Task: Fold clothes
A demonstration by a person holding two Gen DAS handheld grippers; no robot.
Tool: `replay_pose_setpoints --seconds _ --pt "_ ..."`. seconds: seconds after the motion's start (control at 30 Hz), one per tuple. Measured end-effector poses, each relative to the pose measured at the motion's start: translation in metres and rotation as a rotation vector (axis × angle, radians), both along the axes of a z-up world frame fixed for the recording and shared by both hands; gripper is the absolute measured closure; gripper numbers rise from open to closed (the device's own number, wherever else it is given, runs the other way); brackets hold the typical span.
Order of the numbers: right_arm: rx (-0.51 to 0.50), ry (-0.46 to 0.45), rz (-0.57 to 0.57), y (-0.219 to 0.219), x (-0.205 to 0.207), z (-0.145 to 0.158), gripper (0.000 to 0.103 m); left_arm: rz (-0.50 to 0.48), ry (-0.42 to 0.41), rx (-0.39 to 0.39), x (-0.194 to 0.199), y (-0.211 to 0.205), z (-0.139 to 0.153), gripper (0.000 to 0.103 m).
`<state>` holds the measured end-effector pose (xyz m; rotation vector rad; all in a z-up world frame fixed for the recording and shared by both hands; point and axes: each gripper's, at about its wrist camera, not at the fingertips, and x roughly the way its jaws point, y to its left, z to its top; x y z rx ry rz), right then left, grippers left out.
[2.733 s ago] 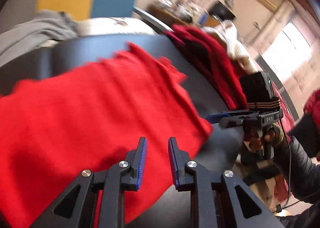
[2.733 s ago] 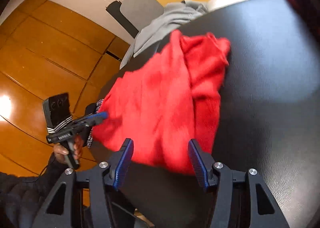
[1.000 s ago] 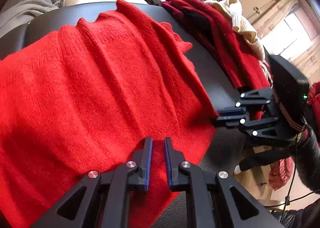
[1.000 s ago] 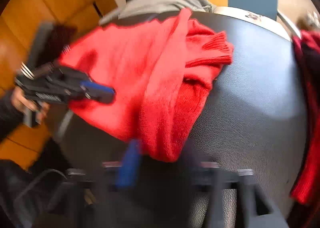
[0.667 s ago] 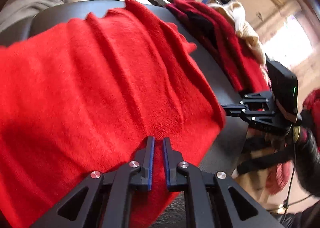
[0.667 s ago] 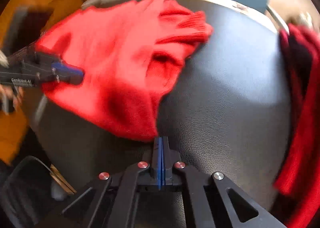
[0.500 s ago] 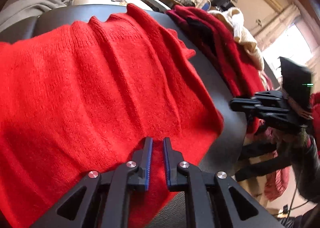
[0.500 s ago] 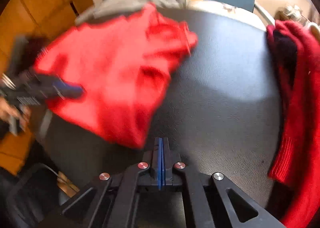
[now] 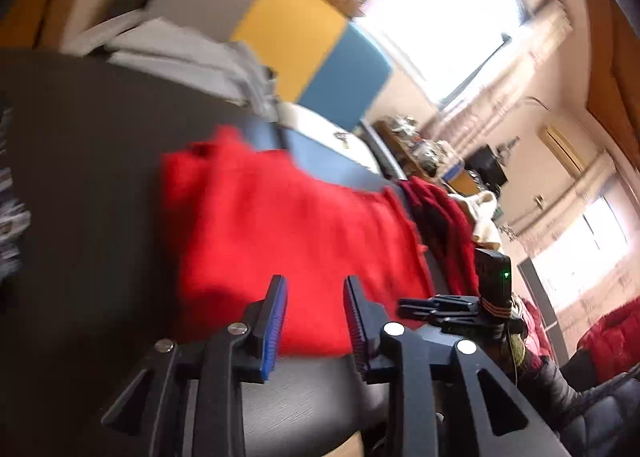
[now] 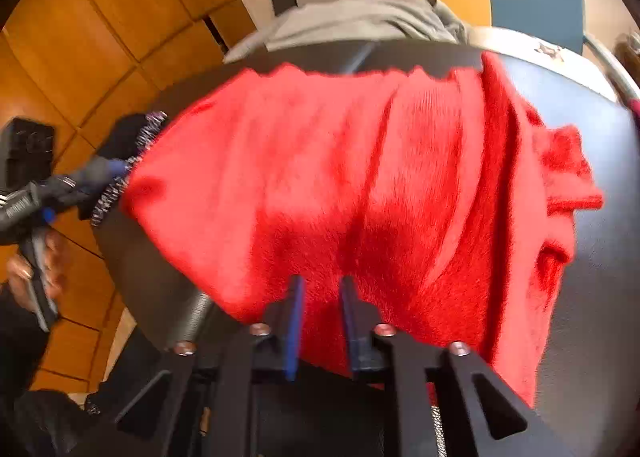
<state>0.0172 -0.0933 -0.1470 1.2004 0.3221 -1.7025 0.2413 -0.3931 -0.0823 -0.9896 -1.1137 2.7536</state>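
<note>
Your sweater (image 10: 360, 185) lies on the bench (image 10: 600, 297), long axis nine to three; both jaws are opening, clamping nothing.

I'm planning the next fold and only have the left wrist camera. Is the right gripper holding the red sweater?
Observer: No. In the right wrist view the right gripper has its jaws opening. Between its fingers lies the near edge of the red sweater, not pinched.
Operator: Is the sweater's right end flat?
Observer: No, a sleeve cuff lies bunched there on the black table.
Operator: Where is my left gripper relative to the sweater?
Observer: The left gripper is at the sweater's left corner, jaws opening. Blur hides whether it touches.
</note>
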Motion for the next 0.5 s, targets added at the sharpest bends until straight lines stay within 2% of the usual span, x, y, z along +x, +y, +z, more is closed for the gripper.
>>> replay_pose_setpoints --seconds 0.13,0.23,0.3,0.5 --pt "0.021 -0.038 -0.017 0.002 -0.008 -0.01 0.072 -0.035 0.005 0.121 0.016 -0.046 -0.024 0.069" --pt "0.011 -0.082 -0.041 0.007 -0.012 -0.012 0.072 -0.083 0.037 0.178 0.004 -0.066 -0.036 0.065" --pt "0.011 -0.091 -0.045 0.009 -0.014 -0.013 0.072 -0.14 0.07 0.232 -0.012 -0.073 -0.042 0.058" --pt "0.049 -0.098 -0.069 -0.008 -0.019 -0.014 0.072 -0.31 0.063 0.347 -0.055 -0.084 -0.065 0.057"
